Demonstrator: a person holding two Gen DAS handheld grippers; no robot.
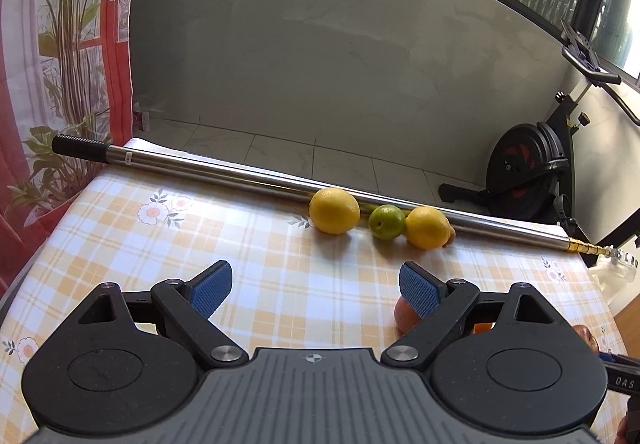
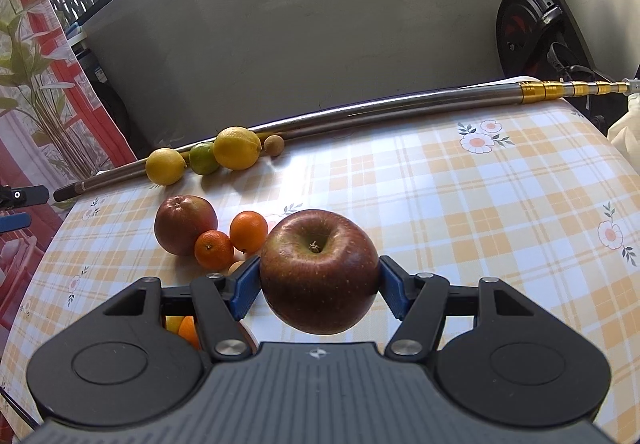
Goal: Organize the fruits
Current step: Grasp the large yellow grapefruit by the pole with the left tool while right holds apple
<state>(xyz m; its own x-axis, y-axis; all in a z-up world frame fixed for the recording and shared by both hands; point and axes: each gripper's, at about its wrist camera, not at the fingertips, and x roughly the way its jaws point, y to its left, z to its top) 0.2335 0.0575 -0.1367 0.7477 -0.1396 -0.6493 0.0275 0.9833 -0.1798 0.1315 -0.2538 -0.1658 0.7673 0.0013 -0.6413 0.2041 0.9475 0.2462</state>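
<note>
The right gripper (image 2: 319, 286) has a big red apple (image 2: 319, 278) squeezed between its blue pads (image 2: 245, 289), one pad on each flank, stem dimple facing up and toward the camera. The apple hangs clear above the checked tablecloth (image 2: 480, 212).

From that apple, at about ten o'clock, a small cluster sits on the cloth: a second red apple (image 2: 185, 225) with two small oranges (image 2: 214, 249) (image 2: 248, 231) touching one another just to its right. A pale round bit (image 2: 236, 267) peeks out behind the left pad; I can't tell what it is. More orange fruit (image 2: 185, 329) shows through the gap in the gripper's left linkage, mostly hidden.

Farther back, near eleven o'clock, a row lies against a long metal pole (image 2: 360, 112) at the far edge of the table: a lemon (image 2: 165, 166), a green citrus fruit (image 2: 203, 158), a larger lemon (image 2: 237, 147), and a small brown round fruit (image 2: 274, 144) at the right end.

The left gripper (image 1: 315, 290) stands wide open with nothing between its pads, only bare cloth (image 1: 160, 244). Ahead of it, around one o'clock, the same row shows: lemon (image 1: 334, 210), green fruit (image 1: 387, 222), lemon (image 1: 427, 227), resting along the pole (image 1: 240, 174). A reddish fruit (image 1: 404, 316) sits partly hidden behind its right finger (image 1: 420, 294).

An exercise bike (image 1: 532, 168) stands on the floor beyond the table.
</note>
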